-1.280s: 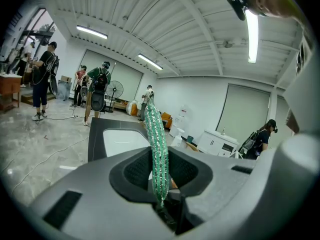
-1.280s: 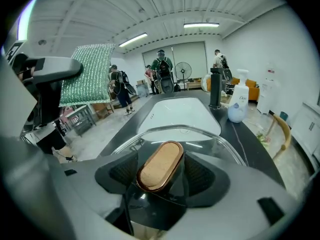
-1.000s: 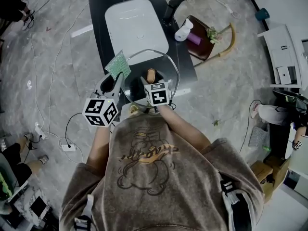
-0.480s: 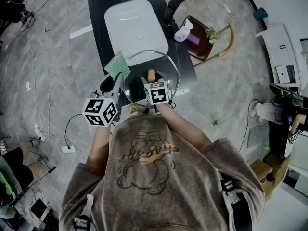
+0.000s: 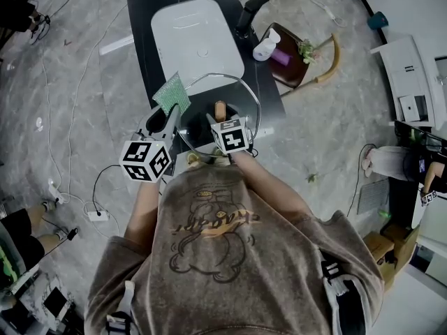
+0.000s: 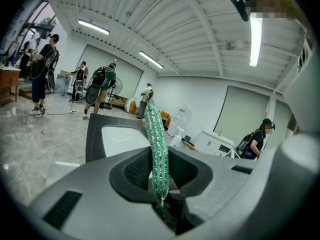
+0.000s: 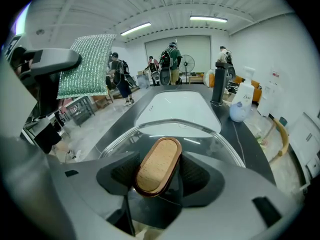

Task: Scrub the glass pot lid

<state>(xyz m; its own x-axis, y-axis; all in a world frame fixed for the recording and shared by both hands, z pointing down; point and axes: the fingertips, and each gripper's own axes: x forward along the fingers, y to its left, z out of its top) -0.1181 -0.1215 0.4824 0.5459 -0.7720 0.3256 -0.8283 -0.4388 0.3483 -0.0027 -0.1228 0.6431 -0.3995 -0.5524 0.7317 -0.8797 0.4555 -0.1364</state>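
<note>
The round glass pot lid (image 5: 239, 93) is held tilted over the front part of the black countertop (image 5: 143, 19), just before the white rectangular sink (image 5: 195, 37). Its oval wooden knob (image 7: 159, 165) is grasped between the jaws of the right gripper (image 5: 218, 117), which have just been closing on it. A green glittery scrubbing cloth (image 6: 158, 149) is clenched upright by the left gripper (image 5: 168, 115), near the lid's left rim.

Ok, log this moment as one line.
left claw: clamps green scrub cloth | right claw: just closed onto wooden knob of glass lid | cloth off lid
</note>
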